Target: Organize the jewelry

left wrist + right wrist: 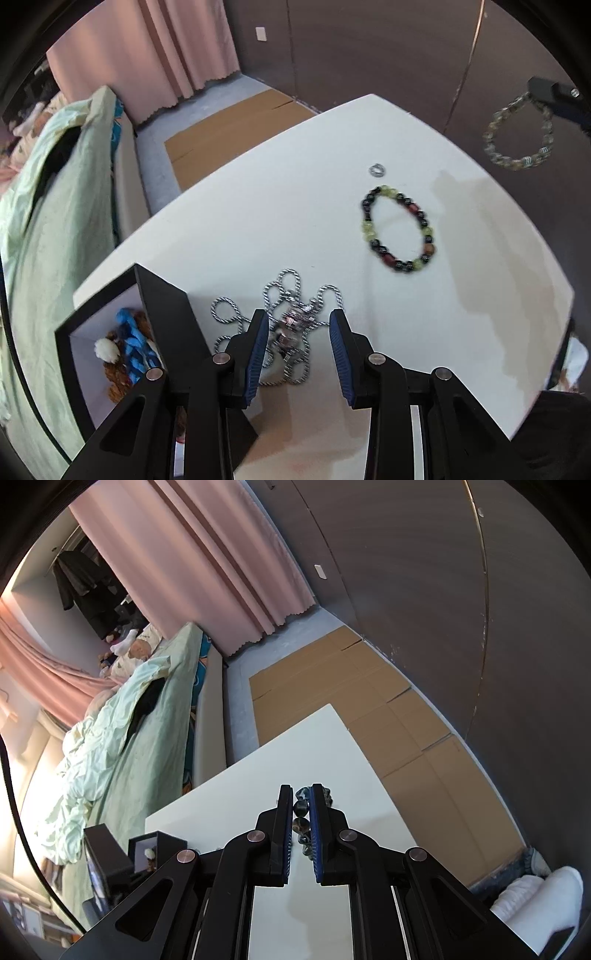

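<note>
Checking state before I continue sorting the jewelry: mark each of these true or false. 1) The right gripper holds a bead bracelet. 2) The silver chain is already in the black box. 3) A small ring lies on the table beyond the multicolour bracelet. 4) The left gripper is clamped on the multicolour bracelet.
1) True: the right gripper is shut on a bead bracelet.
2) False: the silver chain lies on the white table, beside the black box.
3) True: the small ring lies beyond the multicolour bracelet.
4) False: the left gripper stands open around the chain.
</note>
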Available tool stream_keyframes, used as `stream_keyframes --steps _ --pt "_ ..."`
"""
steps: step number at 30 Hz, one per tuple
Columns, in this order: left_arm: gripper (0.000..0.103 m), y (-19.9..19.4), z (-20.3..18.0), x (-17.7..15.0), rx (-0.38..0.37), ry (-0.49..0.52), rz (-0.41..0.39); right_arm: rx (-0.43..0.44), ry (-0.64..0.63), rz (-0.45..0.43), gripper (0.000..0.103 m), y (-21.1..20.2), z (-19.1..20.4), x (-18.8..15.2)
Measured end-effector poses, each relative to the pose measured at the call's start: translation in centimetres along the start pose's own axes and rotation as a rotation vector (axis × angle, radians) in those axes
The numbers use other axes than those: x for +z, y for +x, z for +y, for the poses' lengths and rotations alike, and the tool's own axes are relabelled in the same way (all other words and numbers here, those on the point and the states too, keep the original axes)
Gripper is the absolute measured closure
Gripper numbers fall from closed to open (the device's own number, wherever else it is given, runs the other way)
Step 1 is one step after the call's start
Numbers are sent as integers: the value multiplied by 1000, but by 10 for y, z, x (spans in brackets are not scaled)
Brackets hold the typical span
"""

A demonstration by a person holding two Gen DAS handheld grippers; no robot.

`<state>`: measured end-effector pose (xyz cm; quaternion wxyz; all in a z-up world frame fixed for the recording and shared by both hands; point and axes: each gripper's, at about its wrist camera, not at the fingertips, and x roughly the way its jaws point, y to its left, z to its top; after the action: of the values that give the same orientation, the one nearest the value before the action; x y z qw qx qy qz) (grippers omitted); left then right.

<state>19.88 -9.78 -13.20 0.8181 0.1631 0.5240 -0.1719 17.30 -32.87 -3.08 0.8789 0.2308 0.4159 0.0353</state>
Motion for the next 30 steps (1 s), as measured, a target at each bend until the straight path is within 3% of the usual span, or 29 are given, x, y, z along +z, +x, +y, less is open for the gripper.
stream_keyframes --steps 5,9,16,20,25,30 --pt "67 5 -1 6 17 25 4 2 3 8 93 3 0 2" --pt "67 -3 -1 11 -55 15 -5 3 0 10 93 3 3 1" --pt "67 15 0 24 -73 3 99 -7 -1 20 93 3 5 1" --pt "67 23 -3 21 -87 7 122 -9 -12 18 93 1 8 -1" --pt "67 21 -3 11 -215 -38 138 -11 -12 25 93 2 8 -2" --pt "67 17 -8 3 -197 -17 135 -12 -14 28 93 2 8 -3"
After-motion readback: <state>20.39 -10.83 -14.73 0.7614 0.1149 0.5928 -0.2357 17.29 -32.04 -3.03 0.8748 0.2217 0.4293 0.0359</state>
